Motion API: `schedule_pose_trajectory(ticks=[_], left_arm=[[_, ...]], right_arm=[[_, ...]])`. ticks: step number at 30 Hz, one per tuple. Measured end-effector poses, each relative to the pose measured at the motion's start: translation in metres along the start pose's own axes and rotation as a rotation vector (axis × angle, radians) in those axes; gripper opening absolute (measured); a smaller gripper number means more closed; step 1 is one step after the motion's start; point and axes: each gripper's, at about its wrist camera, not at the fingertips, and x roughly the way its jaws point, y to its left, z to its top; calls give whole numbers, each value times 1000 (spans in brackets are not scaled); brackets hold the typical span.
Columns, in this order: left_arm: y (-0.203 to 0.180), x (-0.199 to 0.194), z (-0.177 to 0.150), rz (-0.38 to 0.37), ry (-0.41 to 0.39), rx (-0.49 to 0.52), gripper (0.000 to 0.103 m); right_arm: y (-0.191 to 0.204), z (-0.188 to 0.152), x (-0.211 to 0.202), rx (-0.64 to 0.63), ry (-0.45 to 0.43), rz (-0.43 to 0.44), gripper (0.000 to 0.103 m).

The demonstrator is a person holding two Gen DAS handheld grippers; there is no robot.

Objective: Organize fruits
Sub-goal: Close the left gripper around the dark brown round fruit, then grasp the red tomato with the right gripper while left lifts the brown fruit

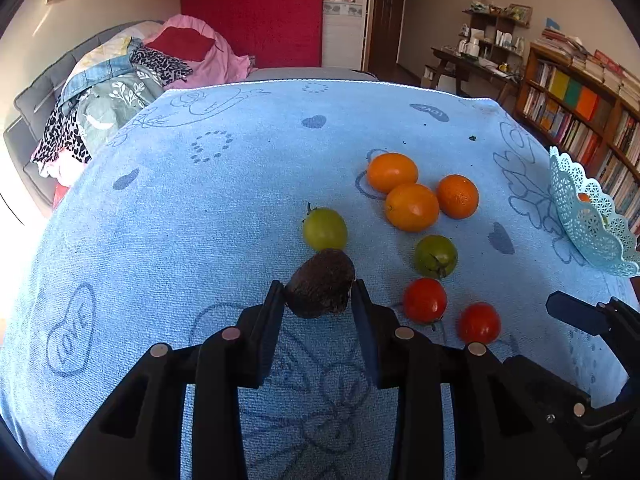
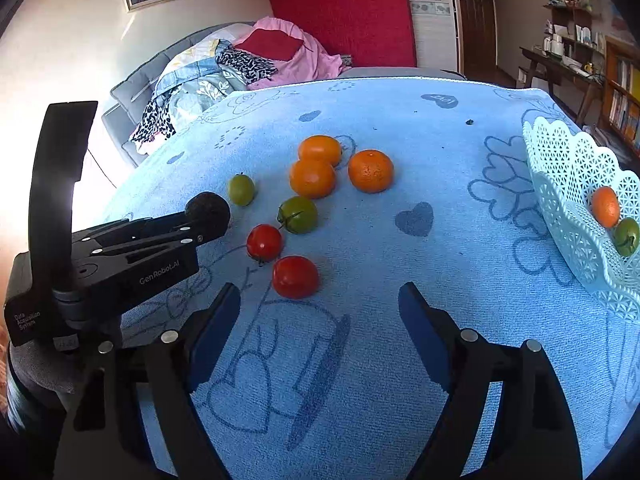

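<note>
Fruits lie scattered on the table (image 1: 160, 220), which a blue towel with drawn hearts covers. The left gripper (image 1: 318, 292) has its fingers (image 1: 276, 300) clamped on a dark, rough avocado (image 1: 320, 288), one pad on each side of it. Just beyond these fingertips a pale green tomato (image 1: 325, 228) touches the avocado or nearly so. To the right of the fingers sit two red tomatoes (image 1: 425, 300), a darker green tomato (image 1: 436, 256) and, further ahead, three oranges (image 1: 412, 207) close together. The right gripper (image 2: 320, 300) has its fingers (image 2: 216, 320) wide apart with only towel between them; a red tomato (image 2: 295, 277) lies just ahead of the left fingertip. Far to the right of these fingers stands a light blue lattice basket (image 2: 568, 168) at the table edge, and in it lie one orange fruit (image 2: 605, 206) and one green tomato (image 2: 627, 236).
</note>
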Motion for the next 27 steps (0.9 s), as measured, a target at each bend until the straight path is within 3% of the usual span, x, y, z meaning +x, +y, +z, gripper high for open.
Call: schedule_pose_trajectory(ticks=[5, 11, 12, 14, 19, 25, 27], left_arm=[[7, -6, 0, 1, -19, -6, 35], [14, 3, -2, -24, 27, -36, 38], [16, 5, -2, -24, 34, -44, 40], [20, 5, -1, -24, 39, -67, 59], [23, 8, 2, -12, 45, -81, 65], [19, 20, 11, 27, 63, -52, 63], [17, 24, 15, 28, 65, -36, 52]], right_arm=[[8, 6, 18, -19, 45, 1, 61], [13, 10, 33, -23, 77, 4, 48], [14, 10, 34, -22, 76, 2, 48], [13, 11, 34, -20, 75, 3, 46], [11, 11, 34, -8, 70, 5, 39], [7, 9, 32, 9, 61, 15, 33], [6, 9, 32, 13, 59, 19, 32]])
